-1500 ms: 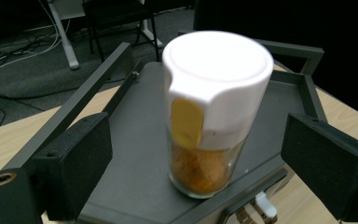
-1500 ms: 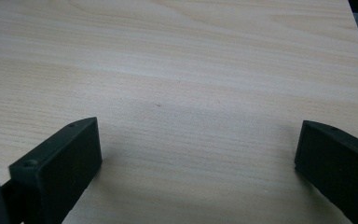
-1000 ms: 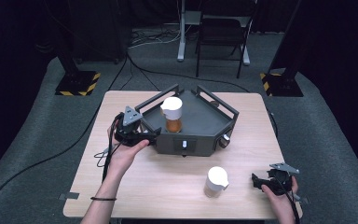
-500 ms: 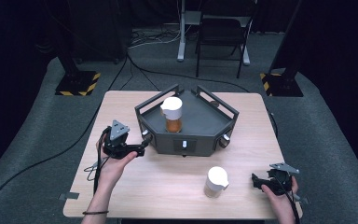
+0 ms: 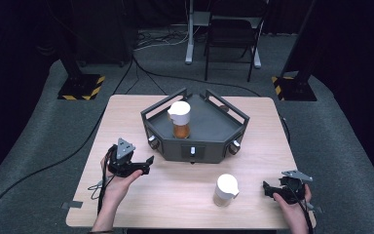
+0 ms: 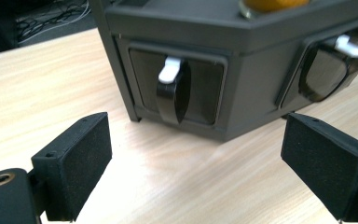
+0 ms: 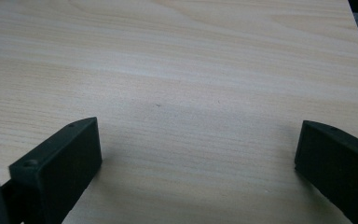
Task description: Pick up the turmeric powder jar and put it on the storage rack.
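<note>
A dark grey angular box [image 5: 209, 127] stands mid-table with knobs on its front faces. A jar of orange stuff with a white lid [image 5: 179, 118] sits upright in its top. A second white-lidded jar [image 5: 225, 189] stands on the bare table near the front. My left gripper [image 5: 148, 164] is open, low over the table just left of the box. In the left gripper view its jaws frame a black knob with a white pointer [image 6: 173, 91], and another knob [image 6: 325, 69] shows to the right. My right gripper [image 5: 267, 188] is open at the front right, over bare wood [image 7: 177, 93].
The wooden table [image 5: 126, 117] stands on grey carpet. Behind it are a black chair [image 5: 231, 36], stand bases with yellow-black stripes [image 5: 80, 87] and cables on the floor. A cable trails from my left gripper off the table's left front.
My left gripper has drawn back from the box's left corner toward the person and to the left, away from the knob. The right gripper and both jars have stayed put.
</note>
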